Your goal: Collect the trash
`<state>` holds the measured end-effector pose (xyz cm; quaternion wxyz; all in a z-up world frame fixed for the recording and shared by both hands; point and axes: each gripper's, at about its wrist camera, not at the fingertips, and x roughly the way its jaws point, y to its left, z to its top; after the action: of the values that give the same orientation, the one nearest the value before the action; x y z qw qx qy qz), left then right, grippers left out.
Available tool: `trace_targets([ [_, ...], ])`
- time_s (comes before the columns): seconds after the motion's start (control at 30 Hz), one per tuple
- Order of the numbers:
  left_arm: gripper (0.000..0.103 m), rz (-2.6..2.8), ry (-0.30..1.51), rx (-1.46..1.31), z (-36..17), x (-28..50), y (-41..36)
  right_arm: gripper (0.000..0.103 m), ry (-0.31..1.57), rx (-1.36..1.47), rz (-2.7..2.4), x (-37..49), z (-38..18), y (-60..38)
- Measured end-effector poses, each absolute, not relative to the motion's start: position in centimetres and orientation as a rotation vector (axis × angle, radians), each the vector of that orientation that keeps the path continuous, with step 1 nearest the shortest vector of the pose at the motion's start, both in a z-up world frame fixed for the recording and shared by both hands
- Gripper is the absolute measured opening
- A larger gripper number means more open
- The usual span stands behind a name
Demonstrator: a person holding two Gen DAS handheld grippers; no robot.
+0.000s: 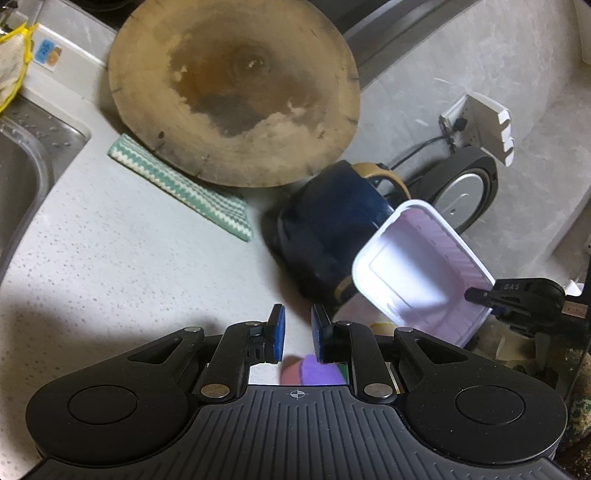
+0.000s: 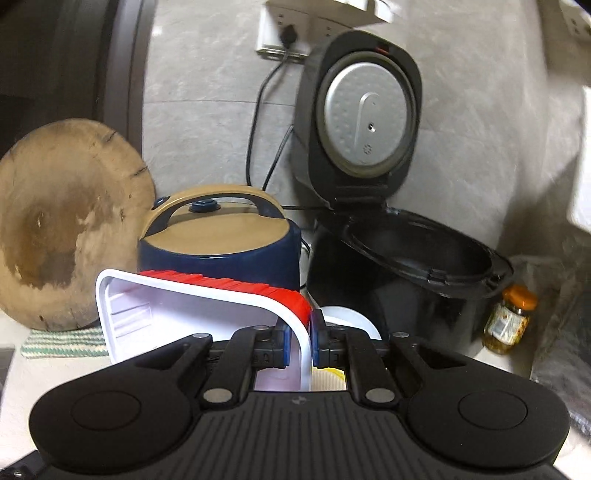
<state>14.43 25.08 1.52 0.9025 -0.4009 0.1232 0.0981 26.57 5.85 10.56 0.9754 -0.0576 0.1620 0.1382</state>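
Speckled pale stone makes up the tabletop (image 1: pixel 110 258) under both my cameras, backed by a grey tiled wall (image 2: pixel 480 110) with a white socket plate (image 2: pixel 275 33) and a black cord hanging from it. Nearest me in the right wrist view, my right gripper (image 2: pixel 300 341) is clamped on the rim of a white plastic tray (image 2: pixel 177 314), ribbed red outside, which I hold tilted on its side above the tabletop. The left wrist view shows that same tray (image 1: pixel 413 266) from its open inside, with the right gripper's black tip (image 1: pixel 484 295) pinching its far edge. My left gripper (image 1: pixel 298 334) has its blue pads drawn close with a narrow gap, and I see nothing between them, only a blurred pink and purple scrap (image 1: pixel 314 371) below. Only the left view gives me the steel sink (image 1: pixel 18 177) at the left edge, a yellow-edged cloth (image 1: pixel 11 66) above it, and a green-and-white striped cloth (image 1: pixel 184 184) lying partly under the round wooden chopping board (image 1: pixel 232 92). Only the right view shows the small jar with an orange lid (image 2: pixel 509 319) by the corner and a white round thing (image 2: pixel 354 321) half hidden behind my fingers. Just behind the tray stands a navy pot with a tan lid (image 2: pixel 221 240), crowding it. Farther back sits a black rice cooker (image 2: pixel 406 266), its lid (image 2: pixel 365 110) swung upright against the wall.
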Motion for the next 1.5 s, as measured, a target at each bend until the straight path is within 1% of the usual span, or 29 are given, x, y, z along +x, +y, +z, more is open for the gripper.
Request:
trace_targets([
  [0.2, 0.018, 0.049, 0.300, -0.760, 2.1, 15.5, 23.2, 0.010, 0.407, -0.054, 0.333, 25.8, 11.1, 4.1],
  [0.3, 0.018, -0.019, 0.357, -0.737, 2.0, 16.3, 22.3, 0.010, 0.506, 0.010, 0.400, 25.4, 10.7, 3.5],
  [0.4, 0.018, -0.007, 0.364, -0.740, 1.9, 16.3, 22.3, 0.010, 0.623, 0.069, 0.490, 25.0, 9.4, 3.7],
  [0.43, 0.016, 0.006, 0.347, -0.757, 1.8, 16.1, 22.7, 0.010, 0.662, 0.082, 0.521, 24.8, 8.7, 4.0],
  [0.63, 0.017, 0.093, 0.240, -0.887, 1.5, 14.5, 25.2, 0.012, 0.840, 0.185, 0.597, 25.1, 4.9, 5.0],
  [0.8, 0.017, 0.126, 0.263, -0.882, 1.3, 14.3, 25.2, 0.012, 0.913, 0.223, 0.572, 26.3, 2.7, 4.9],
  [0.87, 0.017, 0.147, 0.262, -0.897, 1.2, 14.2, 25.5, 0.016, 0.940, 0.236, 0.563, 26.6, 1.6, 4.4],
  [1.03, 0.017, 0.193, 0.244, -0.930, 1.0, 13.9, 26.2, 0.019, 0.976, 0.238, 0.599, 26.3, 0.1, 4.3],
  [1.1, 0.016, 0.212, 0.235, -0.930, 1.1, 13.8, 26.3, 0.022, 0.978, 0.213, 0.654, 25.5, 0.1, 4.6],
  [1.17, 0.017, 0.236, 0.227, -0.929, 1.0, 13.6, 26.6, 0.034, 0.963, 0.164, 0.745, 24.3, 0.3, 5.2],
  [1.2, 0.017, 0.242, 0.228, -0.932, 1.0, 13.6, 26.6, 0.037, 0.947, 0.160, 0.769, 23.9, 0.5, 5.1],
  [1.23, 0.017, 0.253, 0.231, -0.931, 1.0, 13.6, 26.7, 0.044, 0.921, 0.154, 0.795, 23.3, 0.8, 4.8],
  [1.27, 0.017, 0.267, 0.234, -0.923, 1.1, 13.7, 26.6, 0.053, 0.889, 0.151, 0.811, 22.8, 1.3, 4.2],
  [1.3, 0.017, 0.279, 0.237, -0.911, 1.1, 13.7, 26.5, 0.058, 0.848, 0.146, 0.814, 22.4, 1.8, 3.6],
  [1.33, 0.017, 0.286, 0.240, -0.896, 1.3, 13.8, 26.4, 0.065, 0.805, 0.130, 0.801, 21.9, 2.2, 3.0],
  [1.5, 0.017, 0.304, 0.265, -0.791, 1.8, 14.2, 25.4, 0.066, 0.659, -0.004, 0.647, 20.3, 2.3, 0.4],
])
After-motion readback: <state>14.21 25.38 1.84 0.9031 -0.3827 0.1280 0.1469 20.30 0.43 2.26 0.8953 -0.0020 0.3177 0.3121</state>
